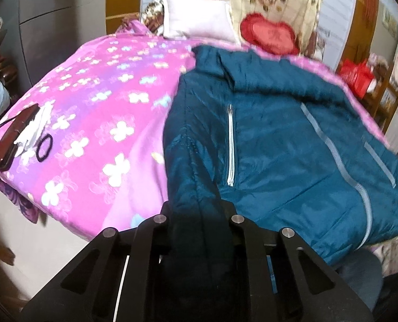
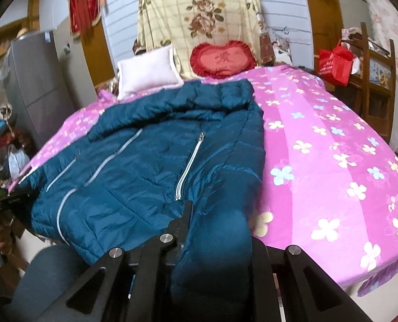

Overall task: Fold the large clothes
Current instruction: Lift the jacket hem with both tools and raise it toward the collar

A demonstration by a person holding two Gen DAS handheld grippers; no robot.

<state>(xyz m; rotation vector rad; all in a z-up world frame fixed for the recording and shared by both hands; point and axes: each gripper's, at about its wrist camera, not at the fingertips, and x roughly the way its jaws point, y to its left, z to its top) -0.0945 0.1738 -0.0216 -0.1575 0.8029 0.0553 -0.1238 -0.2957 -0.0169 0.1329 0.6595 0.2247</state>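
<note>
I am pinching the jacket (image 1: 293, 147) hem in both the left claw (image 1: 199, 230) and right claw (image 2: 215, 230); folding is barely starting, the jacket lying spread on the bed (image 2: 333, 161).

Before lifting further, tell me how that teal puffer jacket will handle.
The jacket likely drapes floppily: it bunches limp where the left gripper and right gripper pinch it. Quilted fill suggests lightness. The shiny shell may slip.

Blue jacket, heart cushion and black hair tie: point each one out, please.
blue jacket (image 2: 145, 166), right wrist view, on the front panel beside the zip.
heart cushion (image 2: 223, 59), right wrist view, on its red centre.
black hair tie (image 1: 44, 148), left wrist view, on the loop's band.
</note>
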